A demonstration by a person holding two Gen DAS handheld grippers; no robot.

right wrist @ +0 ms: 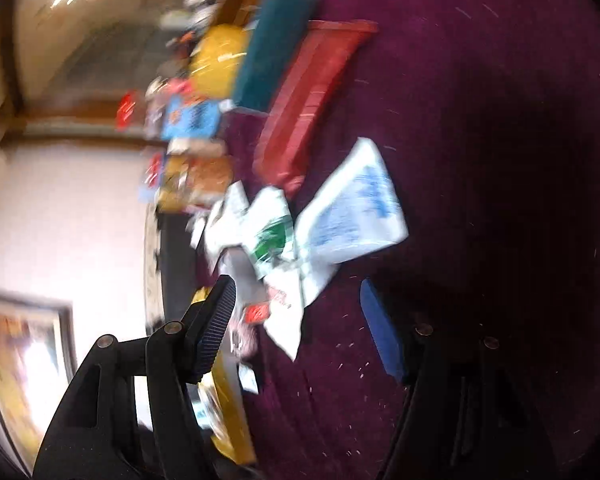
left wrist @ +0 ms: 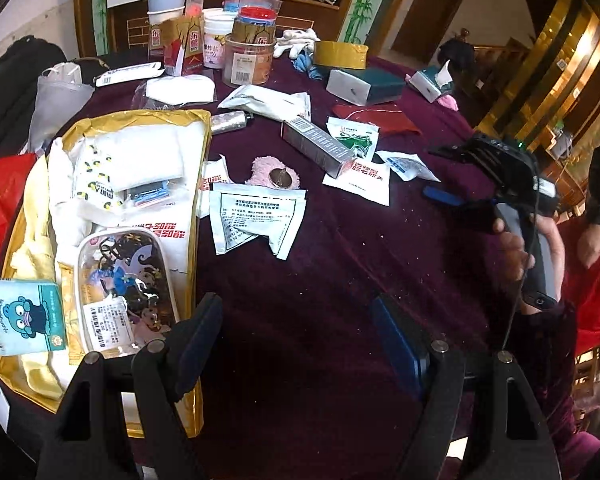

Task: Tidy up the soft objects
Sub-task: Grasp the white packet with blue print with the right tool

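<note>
My left gripper (left wrist: 300, 340) hangs over bare purple tablecloth (left wrist: 340, 264), jaws spread wide, nothing btwn them, pads touching nothing. Just left of its left finger sits the gold tray (left wrist: 204, 152), piled w/ soft stuff: white cloth (left wrist: 140, 152), yellow cloth (left wrist: 40, 216), a clear cartoon pouch (left wrist: 128, 280) right beside the fingertip, and a teal tissue pack (left wrist: 22, 316) on the tray's near-left corner. Ahead of the gripper, apart from it: a crumpled white sachet w/ black print (left wrist: 256, 220), then a pink fuzzy pad (left wrist: 276, 172) w/ a small metal piece on it, then a long grey box (left wrist: 320, 148). Up right I see my right gripper (left wrist: 440, 172) held in a hand (left wrist: 516, 248), above the cloth. Right wrist view is motion-blurred and rolled sideways; its jaws are apart too, empty. Btwn and beyond its fingers: white sachets (right wrist: 356, 208), one w/ blue print, one green (right wrist: 272, 236). Farther ahead a red pouch (right wrist: 308, 92) and a teal box (right wrist: 276, 40); finer detail can't tell.
</note>
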